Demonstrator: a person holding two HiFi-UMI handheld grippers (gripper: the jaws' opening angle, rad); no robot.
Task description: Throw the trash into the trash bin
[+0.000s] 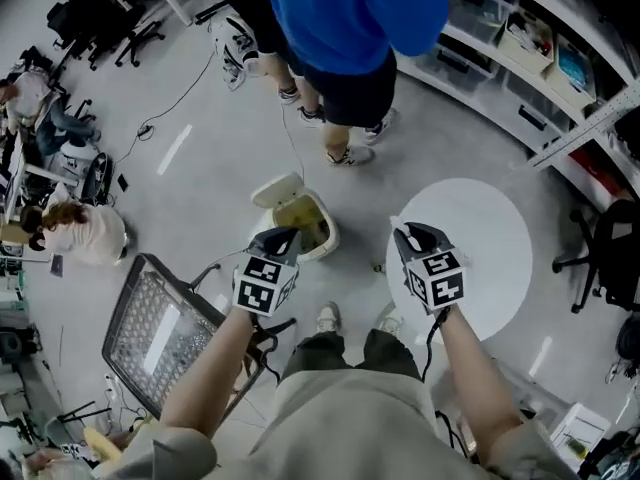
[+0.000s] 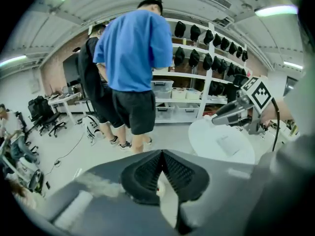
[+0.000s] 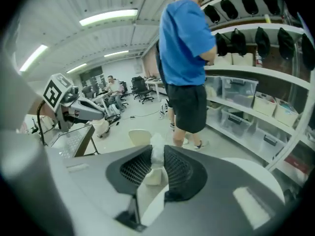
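In the head view a cream trash bin with its lid flipped open stands on the grey floor just ahead of my feet. My left gripper hovers at the bin's near left rim. Seen from its own camera, the left gripper has its jaw tips together, and something white shows in the gap behind them. My right gripper is over the edge of a round white table, to the right of the bin. It is shut on a crumpled white piece of trash, with the bin's lid beyond.
A person in a blue shirt stands close behind the bin, feet near it. A tilted wire-mesh frame sits at my left. Shelving with storage boxes runs along the right, and a black office chair stands beside the table.
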